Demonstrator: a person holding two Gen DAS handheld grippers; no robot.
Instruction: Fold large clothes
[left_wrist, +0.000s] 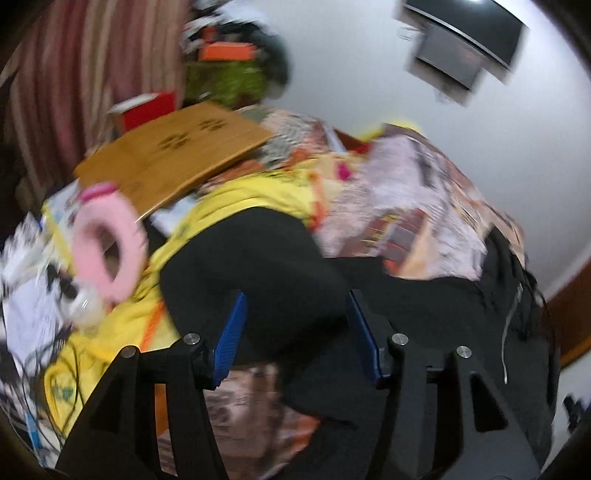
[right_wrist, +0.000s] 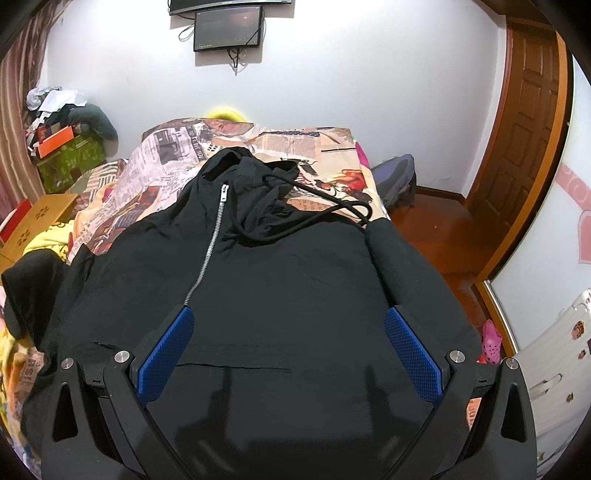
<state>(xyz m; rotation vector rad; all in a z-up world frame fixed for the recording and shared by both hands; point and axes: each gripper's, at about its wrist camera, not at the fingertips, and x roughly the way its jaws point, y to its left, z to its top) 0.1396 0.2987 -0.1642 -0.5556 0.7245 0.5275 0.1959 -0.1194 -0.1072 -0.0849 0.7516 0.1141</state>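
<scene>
**A:** so where is the fold at? looks to me like barely started; the black hoodie (right_wrist: 280, 266) lies front-up on the bed (right_wrist: 236, 136), zipper (right_wrist: 212, 240) closed most of the way, hood and drawstring (right_wrist: 332, 210) bunched toward the far end; body is spread fairly flat, but I see no crease or folded-over panel yet

**B:** agreed mostly; the one sleeve (right_wrist: 402, 258) on the door side lies along the body's edge, can't tell if that counts as tucked; the other sleeve (left_wrist: 255, 266) is off to the side over the yellow blanket (left_wrist: 236, 195), near the pink ring cushion (left_wrist: 107, 243); that one clearly isn't folded in

**A:** tools?

**B:** right tool (right_wrist: 290, 345) hovers over the lower half of the hoodie, jaws wide, nothing in them; left tool (left_wrist: 295, 332) has its jaws apart too, with the black sleeve cloth lying between the blue pads but not pinched, as far as the blurry view shows

**A:** so left to do, I'd guess: bring both sleeves in, then fold the body over; basically everything
</scene>
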